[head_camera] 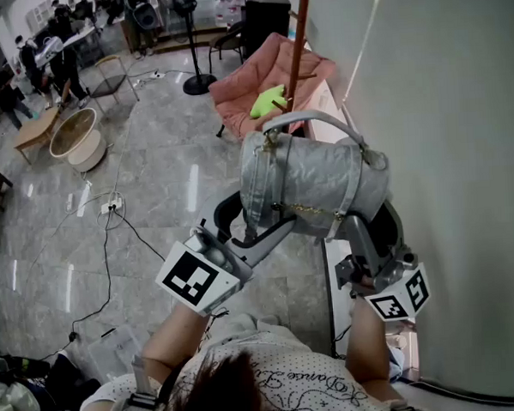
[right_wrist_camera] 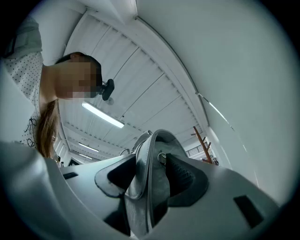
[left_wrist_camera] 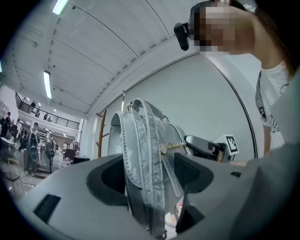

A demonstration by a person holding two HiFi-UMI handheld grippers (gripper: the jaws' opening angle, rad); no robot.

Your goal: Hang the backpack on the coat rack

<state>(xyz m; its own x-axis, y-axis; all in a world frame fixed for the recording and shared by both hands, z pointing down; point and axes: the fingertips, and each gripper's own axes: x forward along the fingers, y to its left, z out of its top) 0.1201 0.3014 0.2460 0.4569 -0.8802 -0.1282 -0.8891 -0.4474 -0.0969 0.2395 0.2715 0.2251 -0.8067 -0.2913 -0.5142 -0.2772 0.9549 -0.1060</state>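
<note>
A silver quilted backpack (head_camera: 312, 184) is held up in the air, its top handle arching above it. My left gripper (head_camera: 257, 236) grips it from the lower left. In the left gripper view the backpack's straps (left_wrist_camera: 147, 159) are pinched between the jaws of the left gripper (left_wrist_camera: 151, 174). My right gripper (head_camera: 368, 225) holds the bag's lower right side, and in the right gripper view the fabric (right_wrist_camera: 149, 187) fills the jaws. The brown wooden coat rack (head_camera: 298, 43) stands just beyond the bag, by the wall; it also shows as a coat rack (left_wrist_camera: 101, 136) behind the bag and as a coat rack (right_wrist_camera: 202, 145) at the right.
A white wall (head_camera: 460, 147) runs close along the right. Behind the rack sits a pink armchair (head_camera: 250, 76) with a green item (head_camera: 269, 101) on it. A fan stand (head_camera: 197, 75), floor cables (head_camera: 111, 204) and a round basin (head_camera: 77, 137) are to the left; people stand far back.
</note>
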